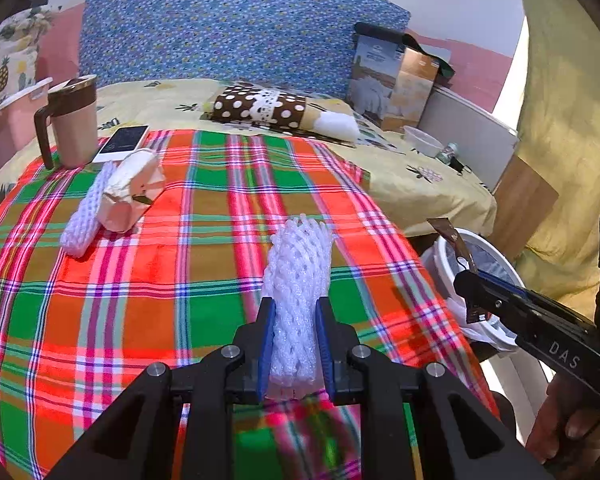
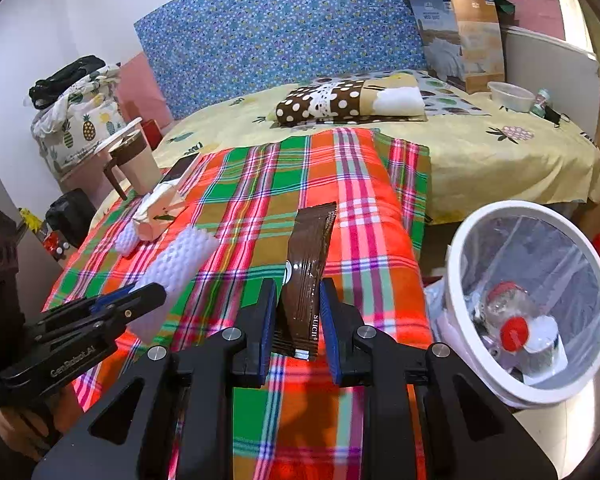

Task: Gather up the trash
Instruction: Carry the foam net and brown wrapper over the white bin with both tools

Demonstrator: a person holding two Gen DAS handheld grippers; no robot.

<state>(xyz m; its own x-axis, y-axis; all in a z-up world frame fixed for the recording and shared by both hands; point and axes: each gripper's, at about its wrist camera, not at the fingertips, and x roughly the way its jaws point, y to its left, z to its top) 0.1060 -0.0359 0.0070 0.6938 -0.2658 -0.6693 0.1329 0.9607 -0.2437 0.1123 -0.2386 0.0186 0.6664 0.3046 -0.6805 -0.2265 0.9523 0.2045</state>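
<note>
1. White foam net sleeve (image 1: 300, 280) pinched betw. blue pads (image 1: 267, 344) of left gripper (image 1: 296, 344); sticks out toward 12 o'clock past fingertips, above plaid cloth (image 1: 220, 208).
2. Brown snack wrapper (image 2: 306, 280) clamped betw. pads of right gripper (image 2: 298, 328); long side running to 12, top end near 1 o'clock, lower edge poking out below fingers toward 6.
3. From right wrist view: left gripper (image 2: 140, 294) w/ foam sleeve (image 2: 176, 272) at 9 o'clock of wrapper, apart from it.
4. From left wrist view: right gripper (image 1: 466, 284) at 3 o'clock, wrapper (image 1: 456, 248) over white bin (image 1: 440, 256).
5. White bin (image 2: 460, 240) w/ clear liner at 3 o'clock of right gripper, beside bed edge; bottle w/ red cap (image 2: 514, 332) + other trash inside.
6. More on cloth at 10 o'clock: second foam sleeve (image 1: 86, 212) touching crumpled pale carton (image 1: 134, 188); mug (image 1: 72, 120) and phone (image 1: 122, 142) just behind.
7. Polka-dot pillow (image 1: 260, 106) at 12, on yellow sheet (image 1: 420, 184).
</note>
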